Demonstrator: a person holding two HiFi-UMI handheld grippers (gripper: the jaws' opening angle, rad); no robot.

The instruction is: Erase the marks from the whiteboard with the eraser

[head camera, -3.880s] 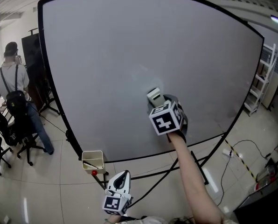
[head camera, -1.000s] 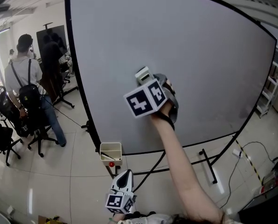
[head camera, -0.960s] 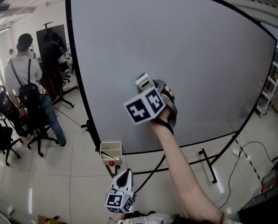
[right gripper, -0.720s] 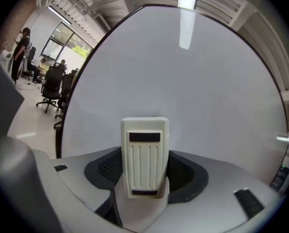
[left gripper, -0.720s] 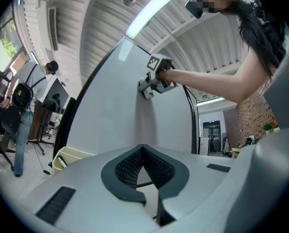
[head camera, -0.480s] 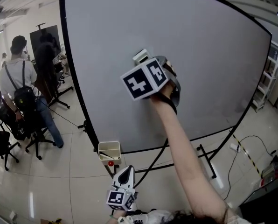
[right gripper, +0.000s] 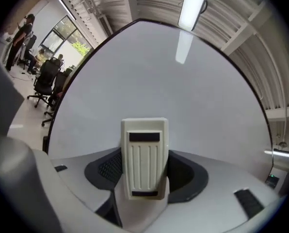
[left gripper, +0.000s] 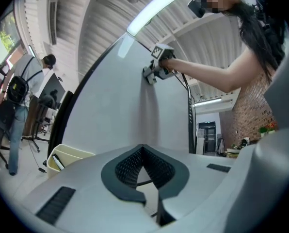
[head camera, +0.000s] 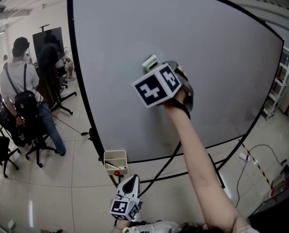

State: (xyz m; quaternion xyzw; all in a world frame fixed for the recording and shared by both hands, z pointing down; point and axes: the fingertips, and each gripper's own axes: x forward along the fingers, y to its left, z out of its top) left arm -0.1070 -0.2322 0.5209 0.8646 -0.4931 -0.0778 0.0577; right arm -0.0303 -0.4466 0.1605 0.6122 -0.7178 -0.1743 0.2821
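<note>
Jaws of the right gripper (right gripper: pixel 144 174) clamp the cream eraser (right gripper: pixel 144 149) against the whiteboard (head camera: pixel 222 57) mid-board, left gripper (left gripper: pixel 143 165) closed empty down low; risk: uneven pressure tilts the eraser in the grip, likely leaving streaks.

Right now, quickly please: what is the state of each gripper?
Left gripper: jaws shut, nothing between them.
Right gripper: jaws shut on the eraser.
</note>
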